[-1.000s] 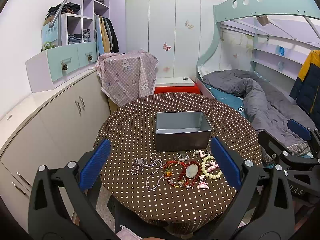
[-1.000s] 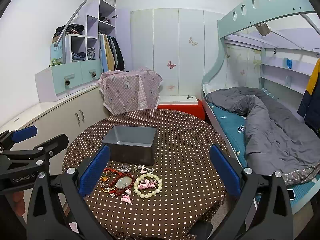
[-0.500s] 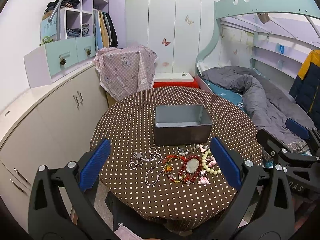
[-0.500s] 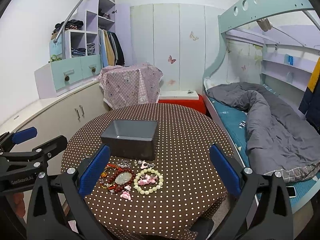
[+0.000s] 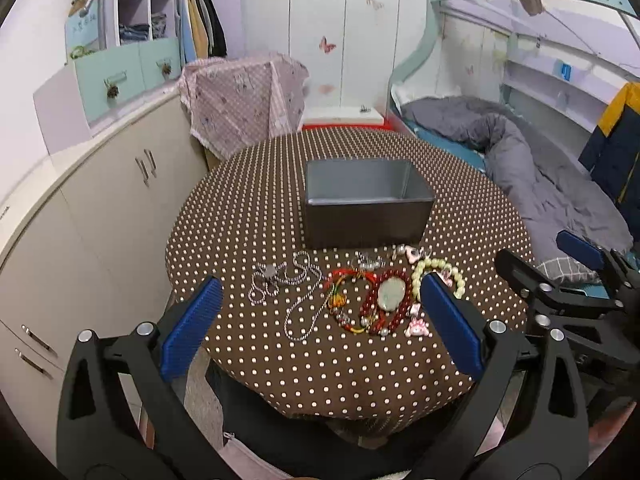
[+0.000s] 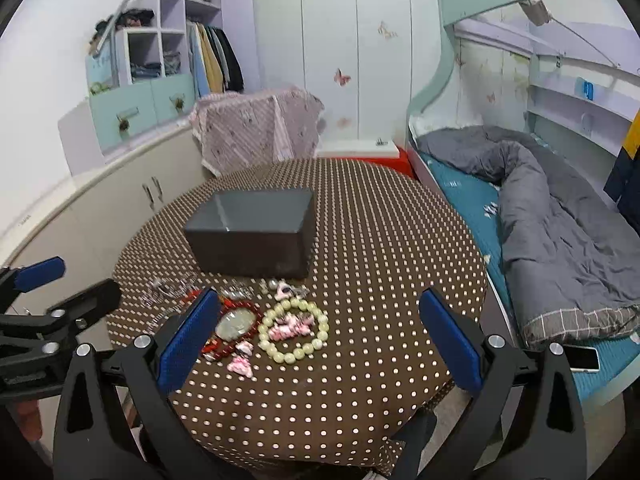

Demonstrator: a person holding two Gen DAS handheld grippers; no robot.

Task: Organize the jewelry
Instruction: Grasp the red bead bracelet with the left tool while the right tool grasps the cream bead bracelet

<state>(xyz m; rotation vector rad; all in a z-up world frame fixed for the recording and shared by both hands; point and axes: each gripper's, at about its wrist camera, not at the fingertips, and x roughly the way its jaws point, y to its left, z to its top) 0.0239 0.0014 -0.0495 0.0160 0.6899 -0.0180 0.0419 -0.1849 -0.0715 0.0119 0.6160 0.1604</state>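
Jewelry (image 5: pixel 360 296) is laid loose on the dotted table (image 5: pixel 248 216), just in front of the empty grey tin (image 5: pixel 366 204). Left gripper (image 5: pixel 320 328) and right gripper (image 6: pixel 316 334) are held wide-jawed above it, nothing grasped, presumably for a first pick.

The round desk (image 5: pixel 360 364) wears a brown cloth with white polka dots. On it sit a plain dark grey metal box (image 5: pixel 366 204), a silver ball-chain necklace (image 5: pixel 298 292), a dark red bead bracelet (image 5: pixel 386 306) around a pale green stone, and a pale green-white bead bracelet (image 6: pixel 293 329) ringing pink charms. Both tongs are black with blue pads (image 5: pixel 191 328).
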